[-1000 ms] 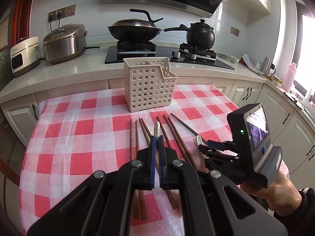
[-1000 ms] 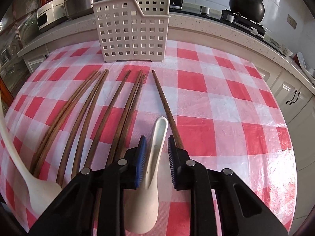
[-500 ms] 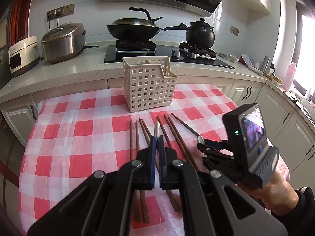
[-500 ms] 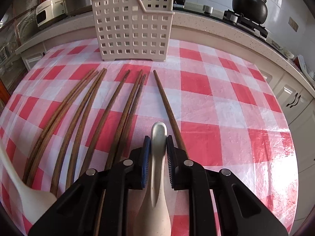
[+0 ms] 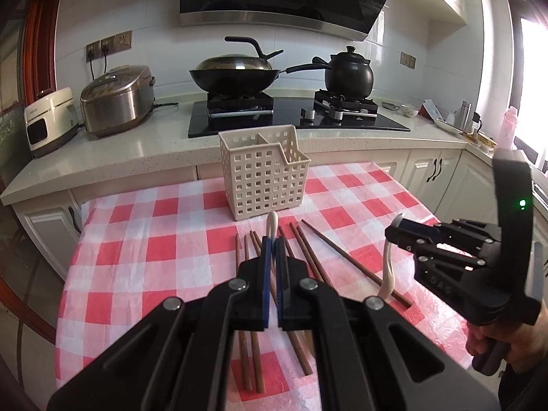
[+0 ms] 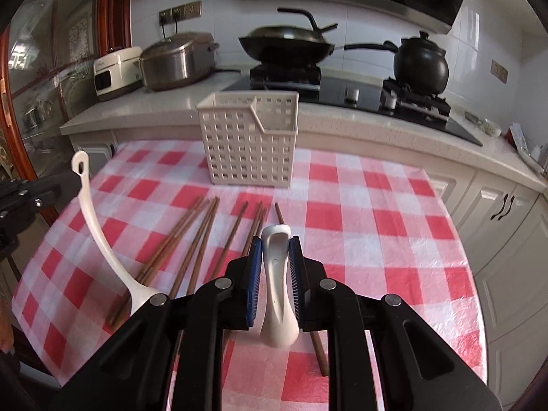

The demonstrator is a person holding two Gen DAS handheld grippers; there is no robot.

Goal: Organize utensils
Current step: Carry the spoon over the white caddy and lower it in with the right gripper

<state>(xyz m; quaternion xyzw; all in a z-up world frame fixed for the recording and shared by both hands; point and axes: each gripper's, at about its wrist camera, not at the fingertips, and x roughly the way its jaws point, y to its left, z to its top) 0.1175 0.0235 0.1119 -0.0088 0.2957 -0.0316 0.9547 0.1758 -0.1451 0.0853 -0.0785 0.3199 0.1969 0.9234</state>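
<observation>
Two white spoons were held above the checked table.
The left tongs (image 5: 273,263) were clenched on a long white spoon (image 6: 99,236), and the right tongs (image 6: 275,267) gripped a short white spoon (image 6: 277,291) at lower centre. Wooden chopsticks (image 6: 191,239) lay below the white basket (image 6: 250,140) at upper centre.

Your left tongs (image 5: 273,267) are clamped tight on a thin white handle (image 5: 272,222), pointing forward and down. Your right tongs (image 6: 275,260) pinch a short white spoon (image 6: 278,291) between the blue pads (image 6: 255,267), angled downward, your right hand (image 5: 507,346) wrapped around the grip.
</observation>
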